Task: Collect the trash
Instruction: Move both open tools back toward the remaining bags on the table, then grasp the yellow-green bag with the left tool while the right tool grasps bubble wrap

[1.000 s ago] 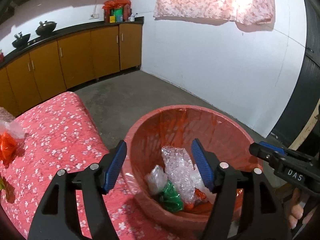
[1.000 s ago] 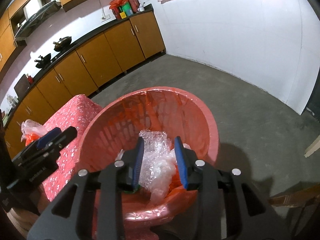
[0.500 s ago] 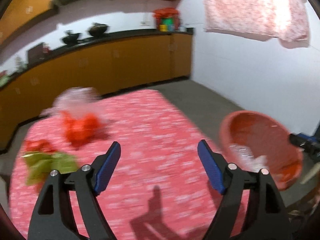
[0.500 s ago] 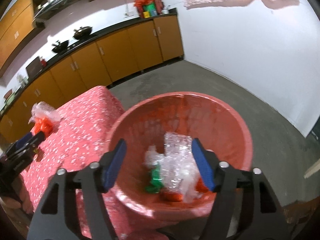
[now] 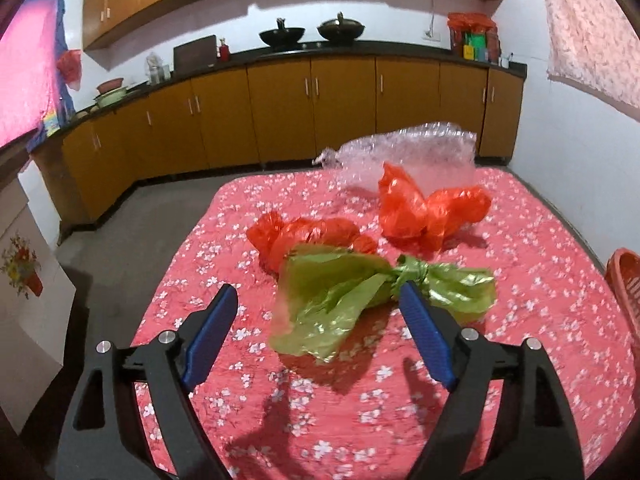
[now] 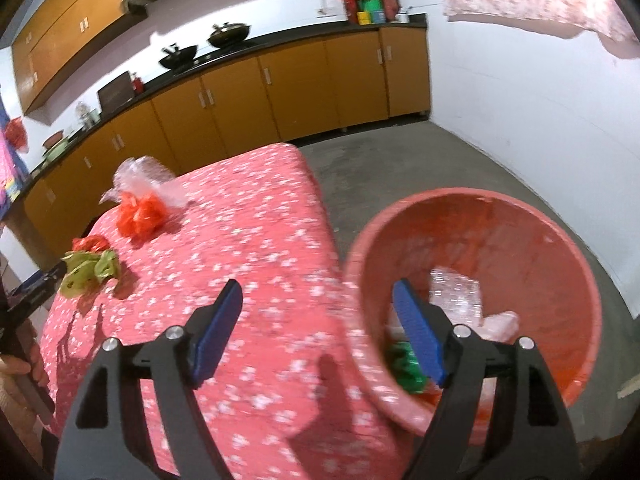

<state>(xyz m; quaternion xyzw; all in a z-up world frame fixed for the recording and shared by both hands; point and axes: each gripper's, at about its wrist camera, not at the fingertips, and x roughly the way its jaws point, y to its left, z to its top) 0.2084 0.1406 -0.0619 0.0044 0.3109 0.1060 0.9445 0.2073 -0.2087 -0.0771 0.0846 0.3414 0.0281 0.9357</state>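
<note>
A knotted green plastic bag lies on the table's red flowered cloth, just ahead of my left gripper, which is open and holds nothing. Behind the green bag lie two crumpled red bags and a sheet of bubble wrap. My right gripper hangs over the table's edge beside the red basket; its jaws are opening with nothing between them. In the basket lie bubble wrap and a green bag.
The basket's rim shows at the table's right side. Brown kitchen cabinets with pans on the counter run along the far wall. Grey floor lies beyond the table. A person's hand holds the left gripper.
My left gripper swung from above the basket to the table and now faces the green bag. My right gripper opened, let bubble wrap fall into the basket, and shifted left toward the table.
</note>
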